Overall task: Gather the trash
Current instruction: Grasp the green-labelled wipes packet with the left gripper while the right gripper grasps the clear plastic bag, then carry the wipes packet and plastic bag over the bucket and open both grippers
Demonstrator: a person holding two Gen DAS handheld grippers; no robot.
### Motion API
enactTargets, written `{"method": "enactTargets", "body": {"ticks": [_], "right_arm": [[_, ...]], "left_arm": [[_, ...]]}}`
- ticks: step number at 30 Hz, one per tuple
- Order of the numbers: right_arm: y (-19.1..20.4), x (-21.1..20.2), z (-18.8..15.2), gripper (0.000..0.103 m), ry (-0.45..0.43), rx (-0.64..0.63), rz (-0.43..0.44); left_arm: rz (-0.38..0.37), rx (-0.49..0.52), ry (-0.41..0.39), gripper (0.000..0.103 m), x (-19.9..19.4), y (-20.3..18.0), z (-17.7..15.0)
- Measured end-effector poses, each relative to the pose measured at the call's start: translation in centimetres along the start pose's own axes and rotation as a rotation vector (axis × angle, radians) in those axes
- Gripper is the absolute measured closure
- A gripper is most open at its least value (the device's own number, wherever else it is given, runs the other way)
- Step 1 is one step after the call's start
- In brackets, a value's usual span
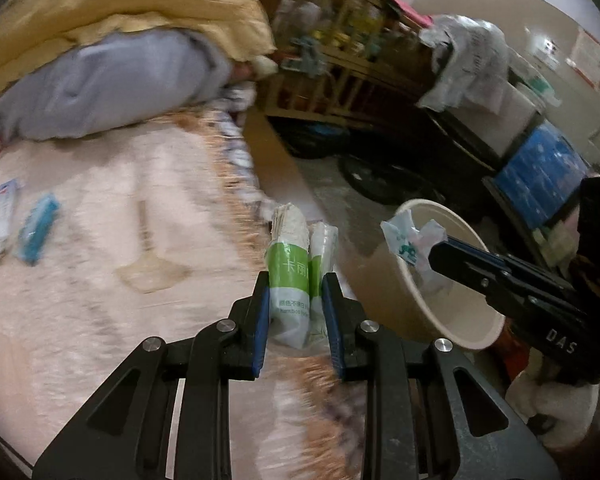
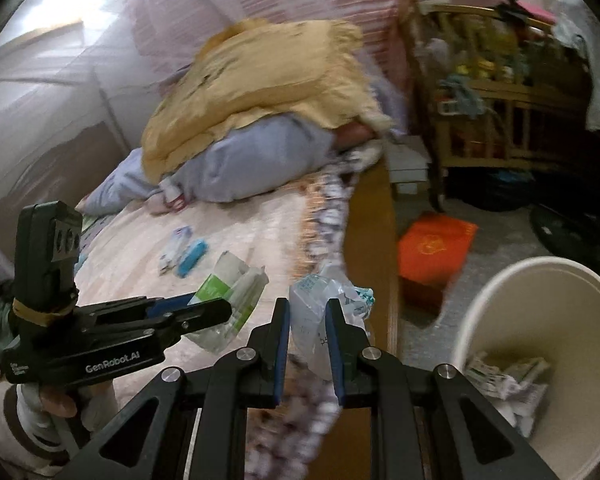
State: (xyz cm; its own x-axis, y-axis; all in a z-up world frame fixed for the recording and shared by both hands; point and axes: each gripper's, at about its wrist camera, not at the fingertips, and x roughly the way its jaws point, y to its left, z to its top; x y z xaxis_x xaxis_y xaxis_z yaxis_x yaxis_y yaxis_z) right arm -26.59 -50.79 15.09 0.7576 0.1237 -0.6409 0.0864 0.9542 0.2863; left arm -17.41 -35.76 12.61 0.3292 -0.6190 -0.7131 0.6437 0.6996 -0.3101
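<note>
My left gripper (image 1: 296, 280) is shut on a green and white tissue packet (image 1: 290, 276) and holds it over the bed's edge; the packet also shows in the right wrist view (image 2: 232, 292). My right gripper (image 2: 307, 304) is shut on a crumpled clear plastic wrapper (image 2: 320, 312), which in the left wrist view (image 1: 410, 244) hangs over the rim of a cream waste bin (image 1: 460, 328). The bin (image 2: 496, 292) stands on the floor beside the bed and holds crumpled paper (image 2: 508, 376).
On the pink bedspread (image 1: 100, 280) lie a blue packet (image 1: 36, 228) and a white tube (image 1: 2, 216). Yellow and lilac bedding (image 2: 260, 92) is piled at the head. An orange box (image 2: 436, 248) lies on the floor. A cluttered wooden shelf (image 2: 500, 92) stands beyond.
</note>
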Motion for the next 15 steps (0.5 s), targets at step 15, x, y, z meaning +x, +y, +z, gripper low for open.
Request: {"method": "enactTargets", "body": {"ticks": [15], "right_arm": [[-9.9,-4.1,-1.8,0.086,-0.06,0.17,-0.182]], "left_arm": [[-0.091,0.104,0.073,0.08,5.6,-8.5,1.0]]}}
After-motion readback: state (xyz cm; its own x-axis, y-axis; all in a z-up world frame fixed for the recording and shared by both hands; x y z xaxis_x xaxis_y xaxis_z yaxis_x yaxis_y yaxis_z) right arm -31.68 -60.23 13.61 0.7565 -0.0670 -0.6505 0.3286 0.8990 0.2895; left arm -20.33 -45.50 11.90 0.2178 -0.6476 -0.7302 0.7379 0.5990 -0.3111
